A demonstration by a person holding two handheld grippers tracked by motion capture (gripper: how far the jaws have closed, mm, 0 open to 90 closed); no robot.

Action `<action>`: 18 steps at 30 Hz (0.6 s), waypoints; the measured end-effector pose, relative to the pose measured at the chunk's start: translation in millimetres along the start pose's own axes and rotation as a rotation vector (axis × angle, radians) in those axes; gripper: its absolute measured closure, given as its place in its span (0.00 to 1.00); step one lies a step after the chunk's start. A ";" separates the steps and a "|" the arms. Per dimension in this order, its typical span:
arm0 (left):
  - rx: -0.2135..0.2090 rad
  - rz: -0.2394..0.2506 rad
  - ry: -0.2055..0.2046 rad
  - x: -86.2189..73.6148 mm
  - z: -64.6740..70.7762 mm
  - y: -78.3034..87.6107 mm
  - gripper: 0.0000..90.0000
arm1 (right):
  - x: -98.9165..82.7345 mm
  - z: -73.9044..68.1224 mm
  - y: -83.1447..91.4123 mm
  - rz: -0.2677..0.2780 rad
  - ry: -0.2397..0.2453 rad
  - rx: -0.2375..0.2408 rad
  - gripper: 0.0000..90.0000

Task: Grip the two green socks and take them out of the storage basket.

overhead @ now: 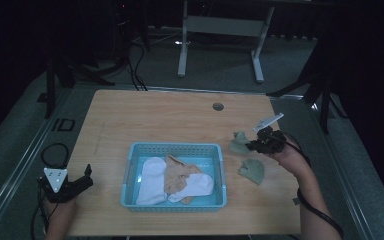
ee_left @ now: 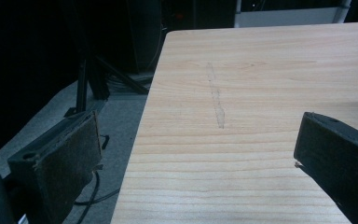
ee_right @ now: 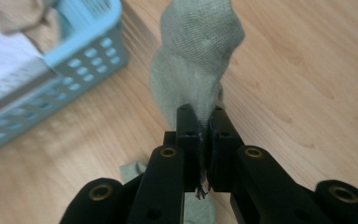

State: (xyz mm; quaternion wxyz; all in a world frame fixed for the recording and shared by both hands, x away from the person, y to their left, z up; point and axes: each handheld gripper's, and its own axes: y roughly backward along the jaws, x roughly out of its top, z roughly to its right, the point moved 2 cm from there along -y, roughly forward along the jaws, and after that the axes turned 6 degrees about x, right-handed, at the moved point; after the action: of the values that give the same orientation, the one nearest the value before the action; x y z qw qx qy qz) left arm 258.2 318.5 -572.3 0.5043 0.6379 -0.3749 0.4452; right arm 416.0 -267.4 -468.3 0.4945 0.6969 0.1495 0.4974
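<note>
Right gripper (ee_right: 204, 122) clamping green sock (ee_right: 196, 51), blue basket (overhead: 131, 161) beside

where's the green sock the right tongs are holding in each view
High view: green sock sits right of the blue basket, at the right tongs.
Left gripper view: bare table, no sock.
Right gripper view: centre, pinched and hanging upward.
Shared landmark: the blue basket.

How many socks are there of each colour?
White socks: 2, in the blue basket
Tan socks: 1 bunch, count unclear
Green socks: 2, one lying on the table, one pinched in the right hand-held gripper
Total: at least 5
</note>
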 end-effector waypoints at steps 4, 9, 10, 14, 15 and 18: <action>-0.001 0.001 0.001 0.0 -0.1 0.1 0.00 | -5.2 6.2 -14.8 -0.007 -0.029 0.000 0.95; -0.001 0.001 0.001 0.0 -0.2 0.0 0.00 | -8.2 9.9 -29.4 -0.019 -0.049 0.006 0.95; -0.002 0.001 0.002 0.0 -0.1 0.1 0.00 | -8.4 10.0 -32.1 -0.025 -0.053 0.004 0.94; -0.002 0.001 0.001 0.0 -0.1 0.1 0.00 | -8.9 10.2 -40.2 -0.029 -0.060 0.012 0.92; -0.002 0.001 0.001 0.0 -0.2 0.1 0.00 | -9.0 10.2 -41.7 -0.030 -0.061 0.010 0.90; -0.003 0.001 0.002 0.0 -0.2 0.0 0.00 | -8.6 11.6 -41.4 -0.014 -0.075 -0.004 0.77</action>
State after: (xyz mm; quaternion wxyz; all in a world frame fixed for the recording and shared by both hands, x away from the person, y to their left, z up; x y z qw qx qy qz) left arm 258.1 318.8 -572.3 0.5052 0.6368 -0.3753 0.4455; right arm 433.6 -260.3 -507.9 0.5049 0.7129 0.1348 0.4677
